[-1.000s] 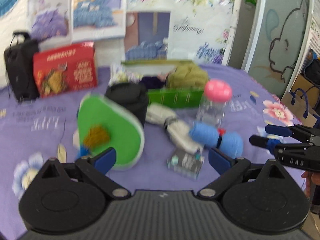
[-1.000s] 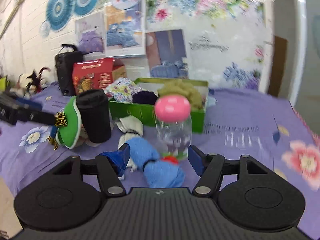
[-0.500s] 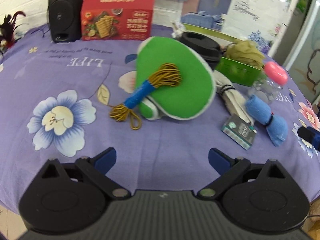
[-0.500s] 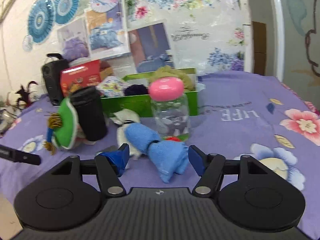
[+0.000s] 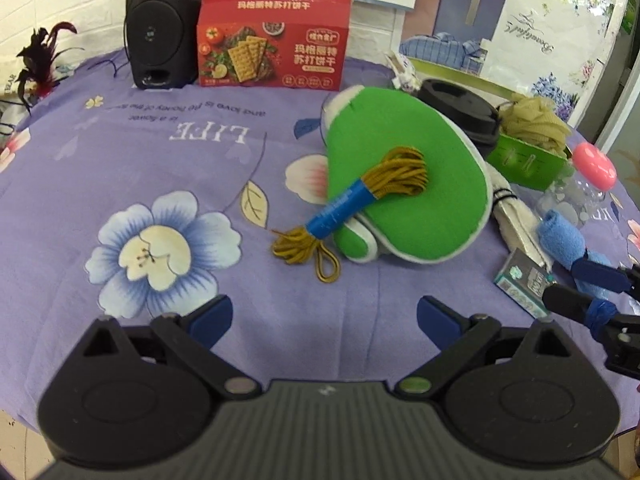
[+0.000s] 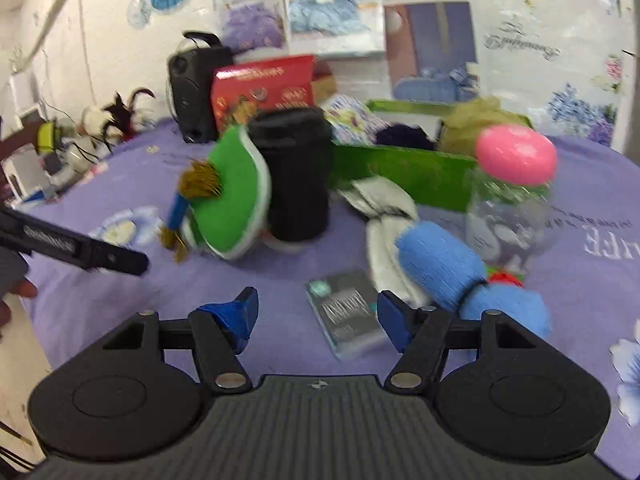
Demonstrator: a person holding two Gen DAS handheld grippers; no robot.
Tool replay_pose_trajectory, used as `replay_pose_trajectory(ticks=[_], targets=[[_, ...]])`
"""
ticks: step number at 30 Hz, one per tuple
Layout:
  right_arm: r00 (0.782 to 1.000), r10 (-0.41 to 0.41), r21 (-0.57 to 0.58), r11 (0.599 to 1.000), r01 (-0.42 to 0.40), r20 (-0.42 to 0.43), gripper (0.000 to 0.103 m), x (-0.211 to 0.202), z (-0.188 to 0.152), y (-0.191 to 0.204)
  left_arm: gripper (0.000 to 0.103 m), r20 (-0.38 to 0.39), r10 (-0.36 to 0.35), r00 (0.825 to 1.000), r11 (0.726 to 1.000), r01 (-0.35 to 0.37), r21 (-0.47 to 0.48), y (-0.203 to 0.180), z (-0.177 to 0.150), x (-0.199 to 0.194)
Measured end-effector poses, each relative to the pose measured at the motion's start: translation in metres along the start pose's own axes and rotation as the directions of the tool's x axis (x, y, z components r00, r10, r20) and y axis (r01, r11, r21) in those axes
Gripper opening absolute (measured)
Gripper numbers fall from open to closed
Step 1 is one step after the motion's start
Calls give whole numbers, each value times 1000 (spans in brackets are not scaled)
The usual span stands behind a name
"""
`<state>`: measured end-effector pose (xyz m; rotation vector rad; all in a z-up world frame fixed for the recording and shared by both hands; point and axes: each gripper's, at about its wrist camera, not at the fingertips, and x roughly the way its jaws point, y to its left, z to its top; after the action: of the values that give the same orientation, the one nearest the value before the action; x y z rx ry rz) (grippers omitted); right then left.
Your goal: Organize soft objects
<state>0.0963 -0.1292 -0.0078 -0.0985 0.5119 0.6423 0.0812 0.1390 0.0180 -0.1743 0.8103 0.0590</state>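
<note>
1. Looking along the left gripper (image 5: 322,316), its blue-padded fingers stood spread wide with nothing between them, above the purple floral tablecloth (image 5: 120,160).
2. Ahead lay a green felt pad with white edging (image 5: 408,176), leaning against a black lidded cup (image 5: 460,110). A bundle of mustard-yellow cord bound with blue tape (image 5: 352,200) rested partly on the pad and partly on the cloth.
3. Right of the pad lay a rolled white sock (image 5: 516,216), a rolled blue towel banded in black (image 5: 562,240) and a small teal-and-grey card packet (image 5: 524,276), close together.
4. At the back stood a black speaker (image 5: 164,24) and a red cracker box (image 5: 274,40); a green cardboard box (image 5: 524,160) held a tan knitted item (image 5: 534,126).
5. From the right wrist, the right gripper (image 6: 316,318) was likewise released, holding nothing, with the card packet (image 6: 348,312) lying on the cloth between its fingertips.
6. The blue towel (image 6: 452,268) lay just right of the packet, touching the white sock (image 6: 384,220), before a clear plastic jar with a pink lid (image 6: 512,196).
7. The green box (image 6: 400,168) held several soft items; the view was blurred.
</note>
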Motion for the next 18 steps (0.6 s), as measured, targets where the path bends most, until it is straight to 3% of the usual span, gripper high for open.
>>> replay_pose_trajectory(ticks=[2, 5, 6, 8, 12, 16, 18], targets=[[998, 65, -53, 997, -64, 14, 52, 3, 12, 14, 98, 27, 38, 999, 999, -37, -15, 6, 11, -1], [999, 53, -90, 995, -52, 9, 52, 8, 16, 26, 97, 104, 58, 993, 998, -57, -20, 14, 31, -6], [999, 43, -89, 995, -43, -2, 52, 11, 14, 26, 97, 118, 47, 992, 999, -47, -2, 16, 38, -6], [999, 24, -72, 997, -26, -37, 52, 14, 7, 23, 97, 71, -49, 996, 994, 41, 102, 14, 47, 0], [997, 8, -1, 1000, -8, -79, 52, 7, -7, 10, 97, 12, -151, 988, 943, 140, 302, 8, 48, 16], [996, -27, 27, 999, 29, -85, 52, -2, -15, 4, 97, -58, -306, 950, 855, 301, 423, 17, 51, 29], [995, -62, 5, 998, 62, -80, 52, -2, -16, 4, 97, -82, -305, 949, 857, 311, 411, 22, 53, 38]])
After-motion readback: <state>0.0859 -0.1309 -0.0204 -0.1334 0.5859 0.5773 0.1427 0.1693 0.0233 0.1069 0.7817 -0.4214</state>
